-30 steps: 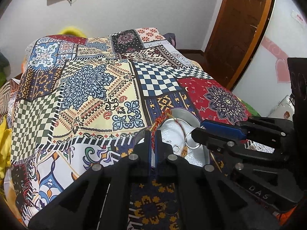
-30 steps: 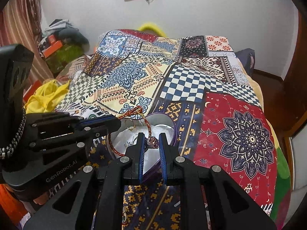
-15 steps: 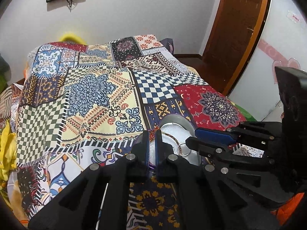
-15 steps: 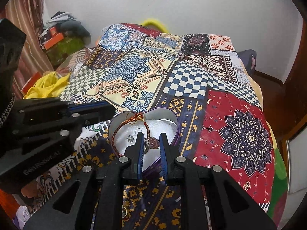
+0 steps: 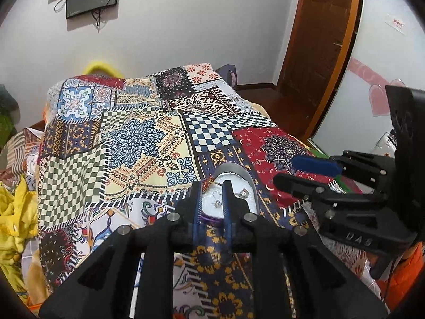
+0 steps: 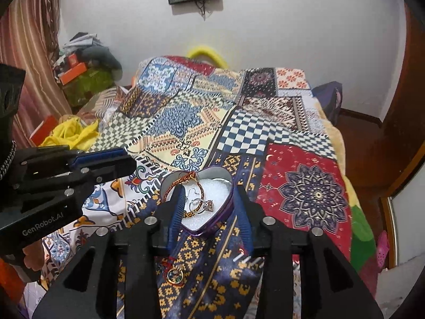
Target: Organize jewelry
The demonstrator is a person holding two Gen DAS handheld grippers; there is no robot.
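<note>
A heart-shaped tin (image 6: 225, 179) with a white foam lining lies on the patchwork bedspread. In it lie a red and gold braided bracelet (image 6: 183, 179), a silver ring with a brown stone (image 6: 208, 205) and small earrings (image 6: 191, 192). My right gripper (image 6: 209, 198) is open, with its jaws on either side of the tin and nothing between them. My left gripper (image 5: 212, 191) is open just above the tin's (image 5: 248, 176) near edge, and the bracelet's knot (image 5: 207, 183) lies by its left fingertip. A small multicoloured ring (image 6: 175, 276) lies on the bedspread below the right gripper.
The bedspread (image 6: 292, 186) covers the whole bed. Yellow cloth (image 5: 16, 220) is heaped at the bed's left side. A brown door (image 5: 318, 40) stands at the back right. Clutter and boxes (image 6: 77, 71) are piled at the far left by the curtain.
Both grippers have opened and let go of the bracelet and the ring, which now lie in the tin. Both grippers have pulled back a little.
</note>
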